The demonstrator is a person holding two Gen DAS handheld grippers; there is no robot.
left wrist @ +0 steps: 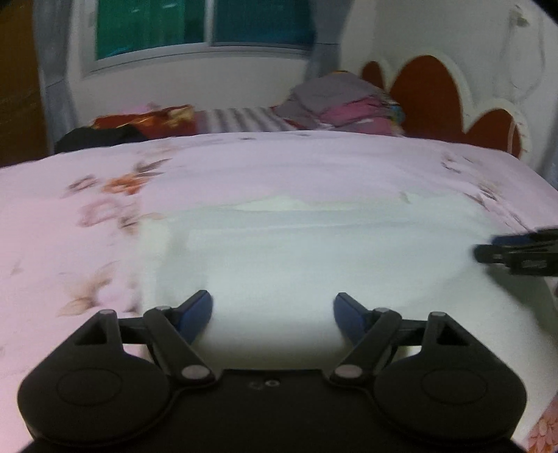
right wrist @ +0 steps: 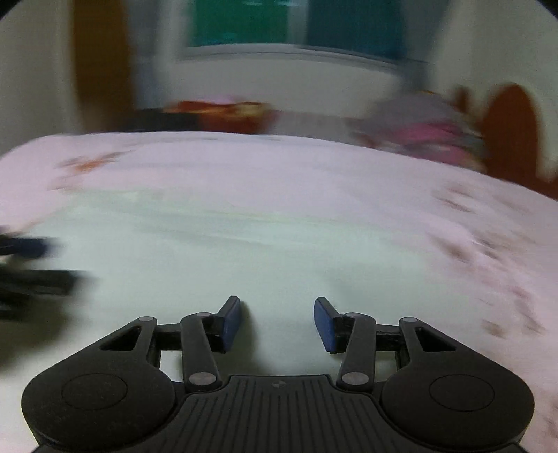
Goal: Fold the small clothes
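Observation:
A white garment [left wrist: 314,251] lies spread flat on the pink floral bed sheet [left wrist: 69,216]. My left gripper [left wrist: 272,310] stands open just over the garment's near edge, its blue pads wide apart with only flat cloth showing between them. The right gripper [left wrist: 516,251] comes in from the right edge of this view, low over the garment. In the right wrist view, which is blurred, my right gripper [right wrist: 277,313] is open over the same white garment [right wrist: 209,251], nothing pinched between its pads. The left gripper [right wrist: 31,265] shows as a dark smear at the left.
A pile of folded clothes [left wrist: 341,101] sits at the far right of the bed beside a red and white headboard [left wrist: 429,97]. A red-orange cloth [left wrist: 146,122] and a black garment [left wrist: 97,137] lie at the far left. A window [left wrist: 202,24] is behind.

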